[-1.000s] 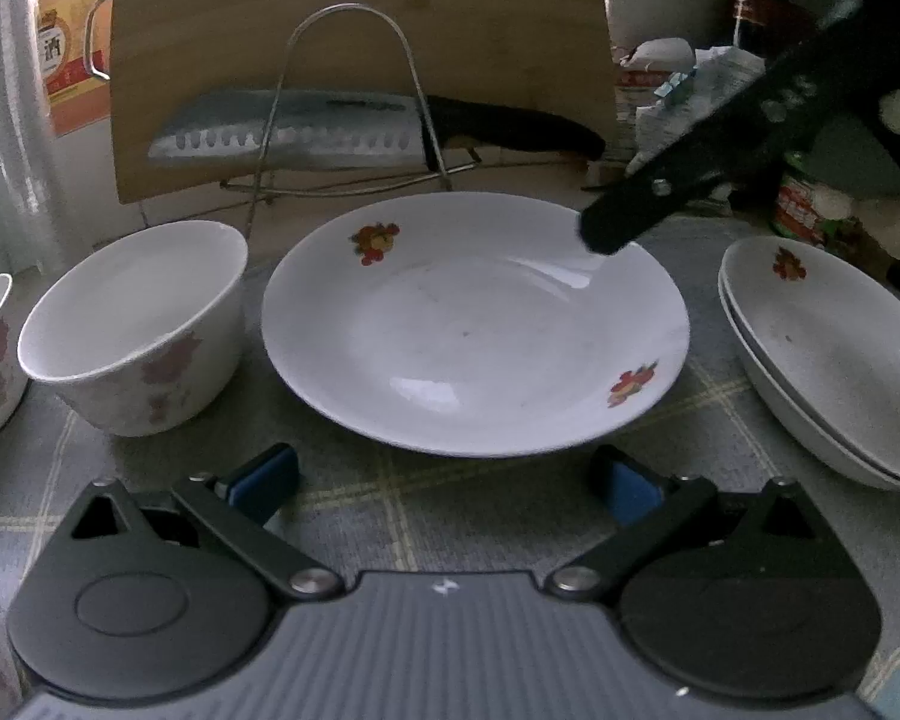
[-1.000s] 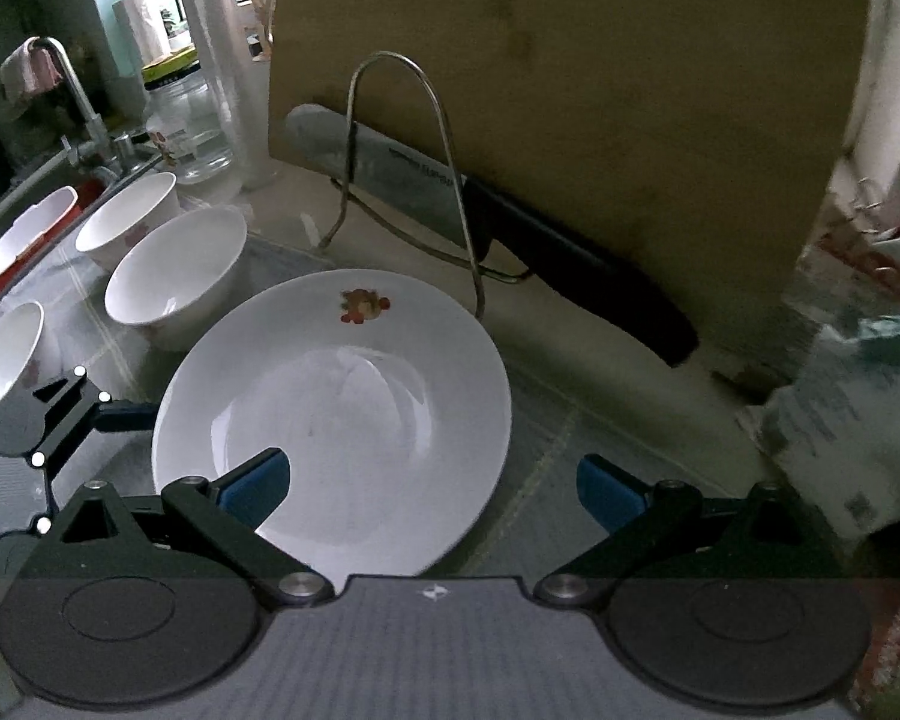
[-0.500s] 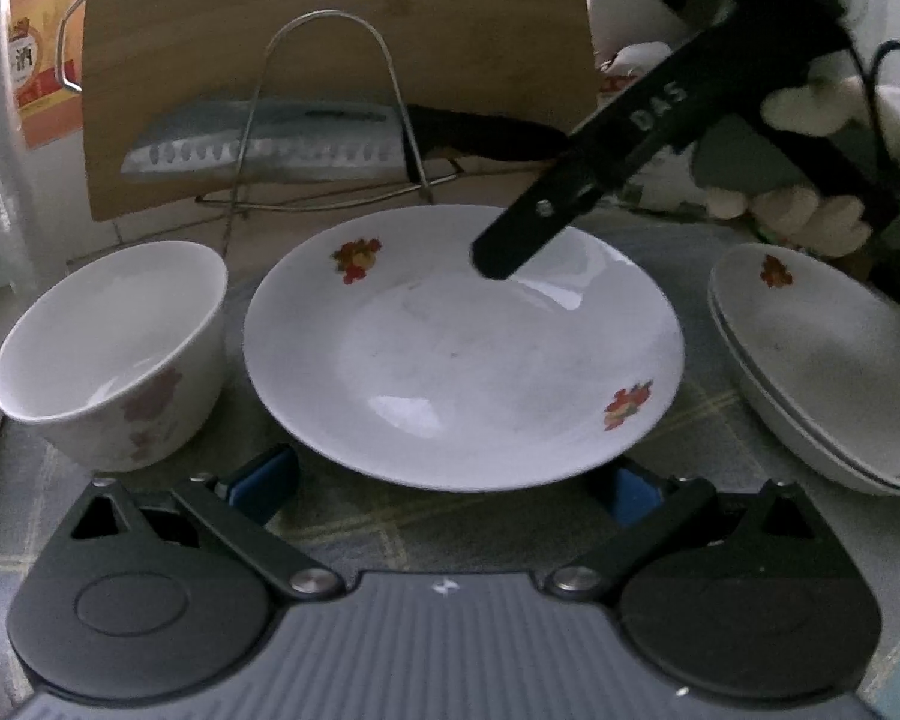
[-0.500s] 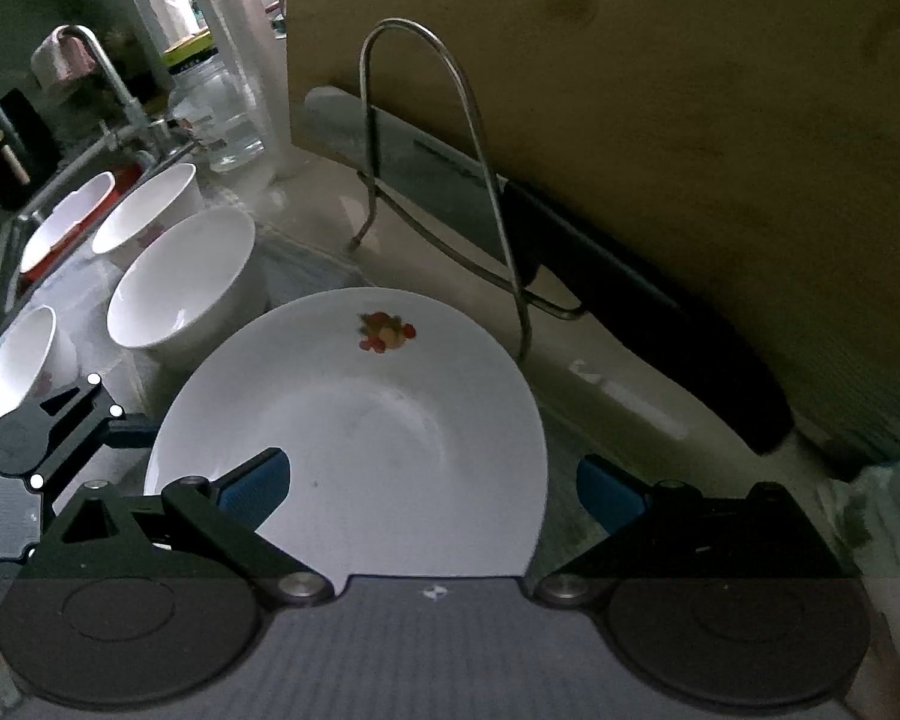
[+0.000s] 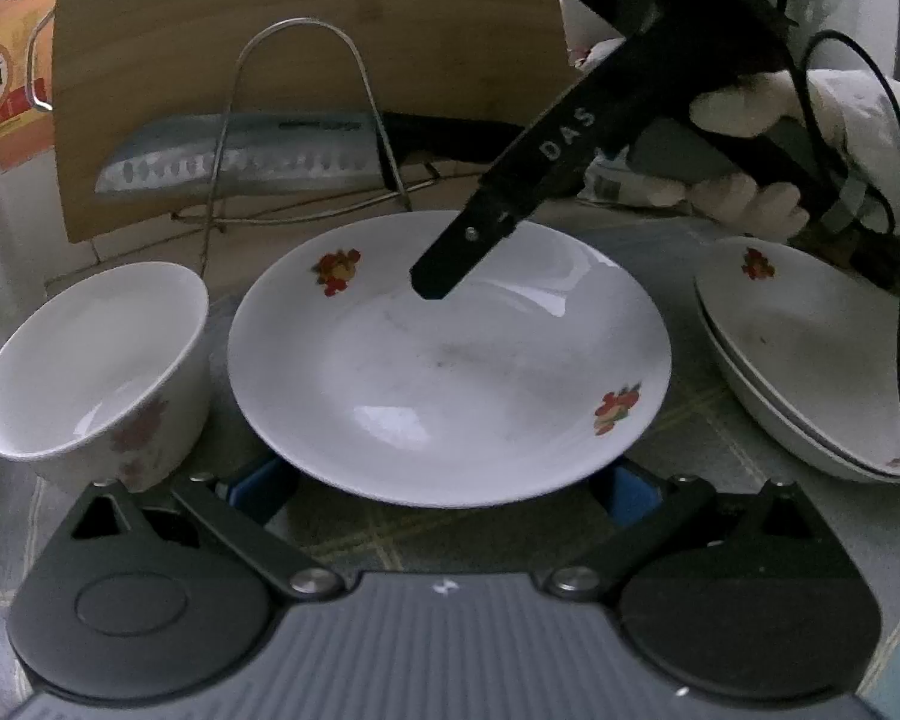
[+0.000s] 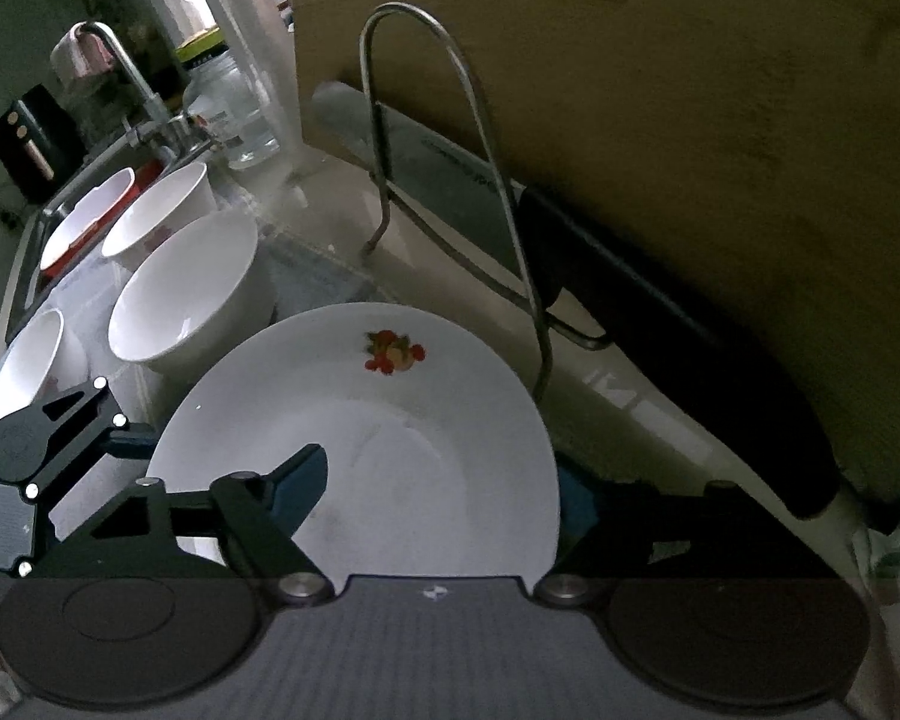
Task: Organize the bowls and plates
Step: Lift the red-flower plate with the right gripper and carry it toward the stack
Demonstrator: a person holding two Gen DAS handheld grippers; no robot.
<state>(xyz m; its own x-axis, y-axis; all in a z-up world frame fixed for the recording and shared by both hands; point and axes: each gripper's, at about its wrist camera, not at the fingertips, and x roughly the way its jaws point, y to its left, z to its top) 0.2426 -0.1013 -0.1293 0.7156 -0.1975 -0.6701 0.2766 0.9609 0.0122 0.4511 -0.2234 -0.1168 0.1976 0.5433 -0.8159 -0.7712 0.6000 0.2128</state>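
On the counter, round plate (image 5: 450, 360) lying flat, both hand-held grippers (image 5: 444, 483) (image 6: 444, 495) spread wide, empty.

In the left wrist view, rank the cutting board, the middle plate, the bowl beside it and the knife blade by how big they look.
1. cutting board
2. middle plate
3. bowl and knife blade: too close to rank; the blade is longer but thinner, and it sits farther back.

Knife (image 5: 240, 163) resting across wire rack (image 5: 306, 120); wooden cutting board (image 5: 306, 48) behind; faucet (image 6: 132, 90) beyond
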